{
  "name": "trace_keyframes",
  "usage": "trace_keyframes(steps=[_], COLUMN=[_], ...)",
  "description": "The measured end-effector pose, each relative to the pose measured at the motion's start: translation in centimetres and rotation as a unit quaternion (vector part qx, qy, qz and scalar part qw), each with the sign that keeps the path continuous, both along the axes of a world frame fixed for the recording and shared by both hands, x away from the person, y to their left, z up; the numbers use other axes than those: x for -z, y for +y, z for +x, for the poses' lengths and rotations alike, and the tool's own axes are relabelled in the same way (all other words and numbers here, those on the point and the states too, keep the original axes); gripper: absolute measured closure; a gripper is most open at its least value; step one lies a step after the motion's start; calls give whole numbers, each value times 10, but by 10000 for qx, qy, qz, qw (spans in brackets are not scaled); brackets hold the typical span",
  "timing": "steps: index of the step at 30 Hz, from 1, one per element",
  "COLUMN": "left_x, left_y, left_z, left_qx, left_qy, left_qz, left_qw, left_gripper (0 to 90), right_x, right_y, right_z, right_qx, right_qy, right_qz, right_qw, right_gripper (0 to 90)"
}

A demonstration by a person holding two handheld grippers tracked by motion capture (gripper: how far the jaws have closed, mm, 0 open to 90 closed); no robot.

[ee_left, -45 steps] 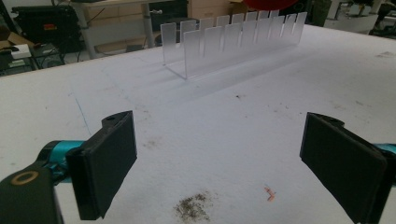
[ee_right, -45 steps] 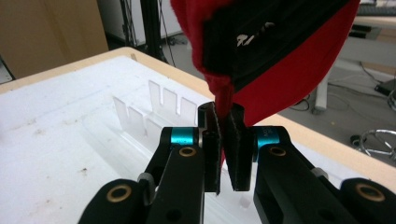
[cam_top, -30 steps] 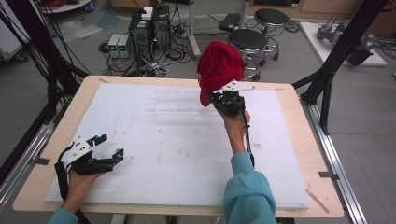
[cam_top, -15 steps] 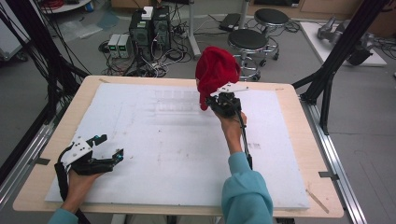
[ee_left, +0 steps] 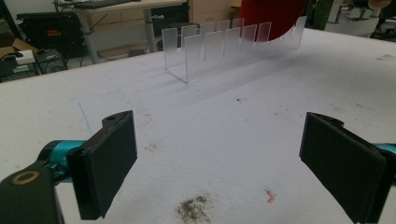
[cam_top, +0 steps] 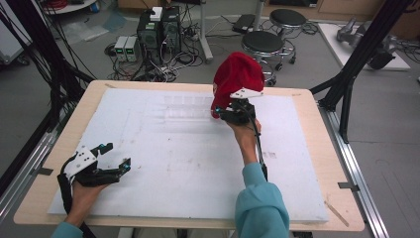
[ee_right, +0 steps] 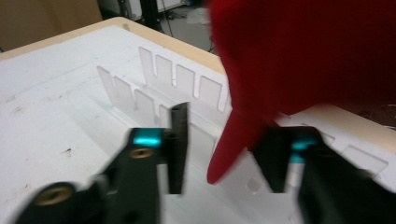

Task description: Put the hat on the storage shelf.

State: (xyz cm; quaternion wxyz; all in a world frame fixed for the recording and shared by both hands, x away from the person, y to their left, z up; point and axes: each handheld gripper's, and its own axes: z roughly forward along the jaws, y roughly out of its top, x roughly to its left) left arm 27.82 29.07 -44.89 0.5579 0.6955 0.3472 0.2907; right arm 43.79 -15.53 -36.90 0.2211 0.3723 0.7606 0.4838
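Person with two hand-held grippers: appearance

Teal sleeves. Left gripper [cam_top: 115, 157] and right gripper [cam_top: 224, 113]: black bodies, flat black jaws, cyan fittings, brass-coloured screw rings, grey three-cornered top plates, black trailing cables.

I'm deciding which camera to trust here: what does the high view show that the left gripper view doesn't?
High view alone: the right gripper at the red cap, the person's teal sleeve, stools and floor gear behind the table. Left gripper view alone: the clear slotted rack in crisp detail, plus a dirt smudge. Both share: the white table mat, the open left gripper and the cap.
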Motion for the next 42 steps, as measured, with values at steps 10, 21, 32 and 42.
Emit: trace_keyframes(steps=[10,21,32,42], left_x=[0,1,1,1], left_y=[1,4,4,4], left_z=[-1,-1,-2,-5], left_qx=[-23,-56,-160,-196], left_qy=[-30,-66,-100,-212], left_qz=[-77,-180,-215,-256], left_qw=[10000,9998,9996,9993], left_gripper=[116,116,115,116], right_x=[-2,-1,-15,34], right_y=[-10,-44,-88,-119], right_z=[-12,-74,-142,-182], right_qx=[212,233,406,725], right_qy=[145,-26,-979,-1379], right_qz=[54,204,445,764], right_qw=[9997,9995,9934,9848], right_gripper=[164,45,40,35])
